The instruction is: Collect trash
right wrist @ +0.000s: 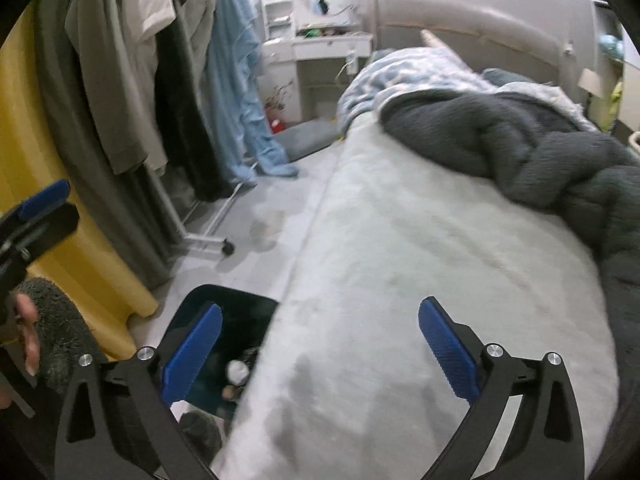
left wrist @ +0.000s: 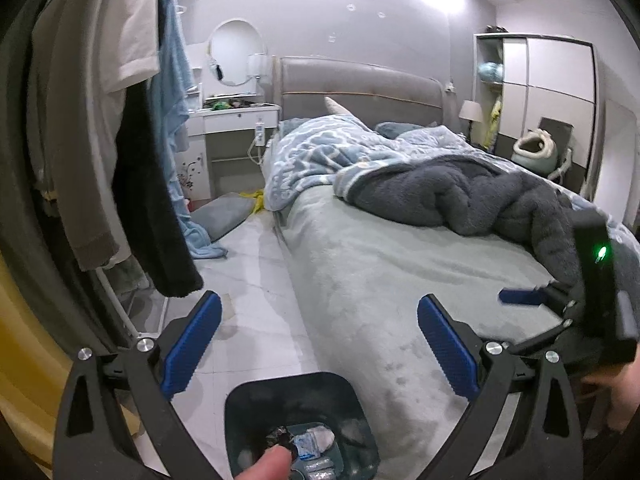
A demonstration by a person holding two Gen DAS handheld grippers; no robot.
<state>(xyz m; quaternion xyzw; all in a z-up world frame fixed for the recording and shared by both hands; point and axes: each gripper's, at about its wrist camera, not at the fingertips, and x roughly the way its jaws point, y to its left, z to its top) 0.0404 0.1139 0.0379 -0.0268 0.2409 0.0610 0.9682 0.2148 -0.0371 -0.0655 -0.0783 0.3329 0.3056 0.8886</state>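
To my right runs the bed [left wrist: 380,280], its pale sheet bare at the near end; a dark grey fleece blanket [left wrist: 460,196] is heaped across the far right, a blue patterned quilt [left wrist: 304,152] behind it. On the tiled floor [left wrist: 248,264] to the left stand a dark bin [left wrist: 296,396] with trash, near, and a grey cushion [left wrist: 224,212], far.

Trash bin [left wrist: 296,420] on the floor [left wrist: 248,280], touching the left side of the bed [left wrist: 380,300]; wrappers [left wrist: 314,440] in it. Clothes rack [right wrist: 140,80] left of the bin. Crumpled blankets [left wrist: 460,192] on the bed. Dressing table [left wrist: 236,120] beside the headboard [left wrist: 360,80]
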